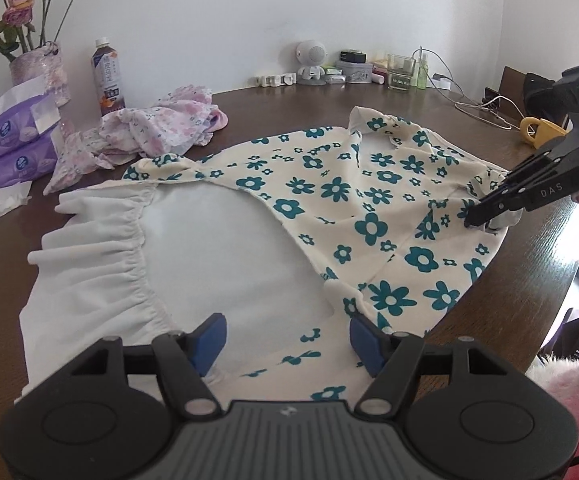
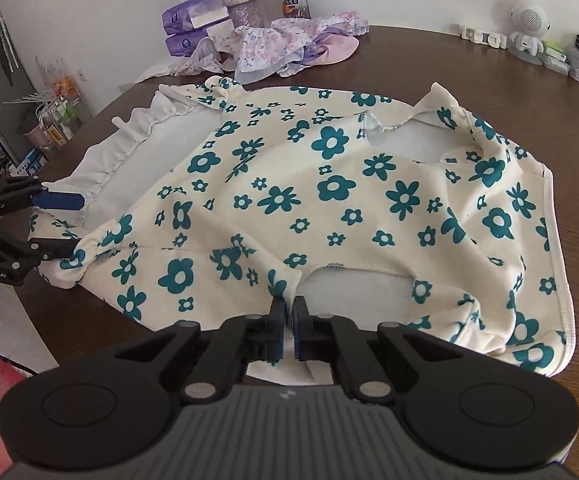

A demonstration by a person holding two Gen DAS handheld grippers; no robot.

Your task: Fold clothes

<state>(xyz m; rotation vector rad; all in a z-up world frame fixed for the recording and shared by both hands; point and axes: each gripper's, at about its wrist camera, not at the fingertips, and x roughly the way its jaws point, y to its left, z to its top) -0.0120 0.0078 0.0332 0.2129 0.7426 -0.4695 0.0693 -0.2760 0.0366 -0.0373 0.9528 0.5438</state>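
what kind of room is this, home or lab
Most likely a home, perhaps a living or dining room: a vase of roses, tissue packs and a drink bottle crowd a brown wooden table, and a second crumpled garment waits behind the flowered one.

Cream garment (image 1: 369,200), teal flowers (white lining).

Black hand-held gripper (image 1: 285,338), blue pads (image 1: 209,340); fluffy pink sleeve (image 1: 569,396).

A dark wooden table (image 1: 289,112) carries a flowered garment (image 1: 369,200), crumpled pink clothes (image 1: 161,128) and tissue packs (image 1: 17,148).
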